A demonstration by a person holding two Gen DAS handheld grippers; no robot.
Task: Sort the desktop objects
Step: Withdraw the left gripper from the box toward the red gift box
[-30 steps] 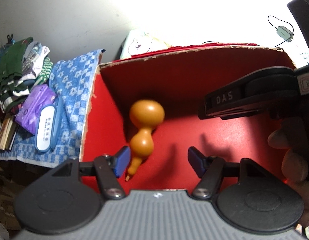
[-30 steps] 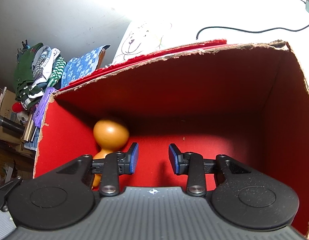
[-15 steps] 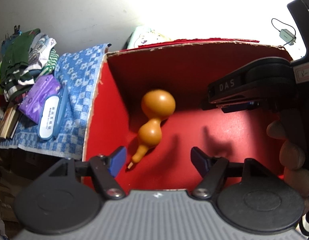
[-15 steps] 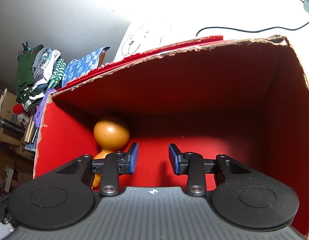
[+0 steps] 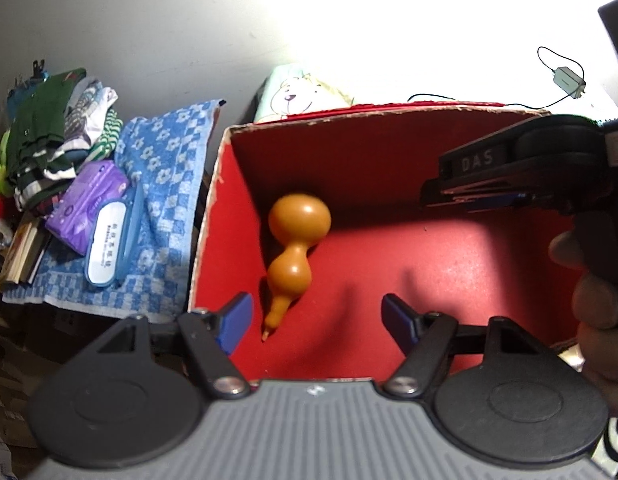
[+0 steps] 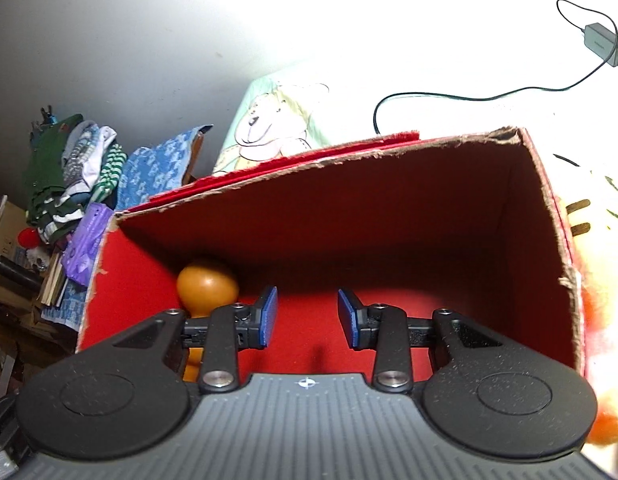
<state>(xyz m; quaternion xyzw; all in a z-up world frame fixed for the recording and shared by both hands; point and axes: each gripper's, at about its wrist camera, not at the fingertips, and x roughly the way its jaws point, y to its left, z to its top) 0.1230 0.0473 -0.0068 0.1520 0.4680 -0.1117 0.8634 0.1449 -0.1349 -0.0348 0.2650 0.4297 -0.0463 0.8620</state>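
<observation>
Now the orange gourd (image 5: 295,256) lies inside the red box (image 5: 389,168), at its left wall (centre of the frame). Left gripper (image 5: 315,322) holds its jaws wide and empty; right gripper (image 6: 307,316) has them half open, also empty.

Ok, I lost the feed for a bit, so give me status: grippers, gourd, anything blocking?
Left gripper open, empty. Right gripper open, empty. Orange gourd lying in red box, by its left wall. Nothing in the way.
</observation>
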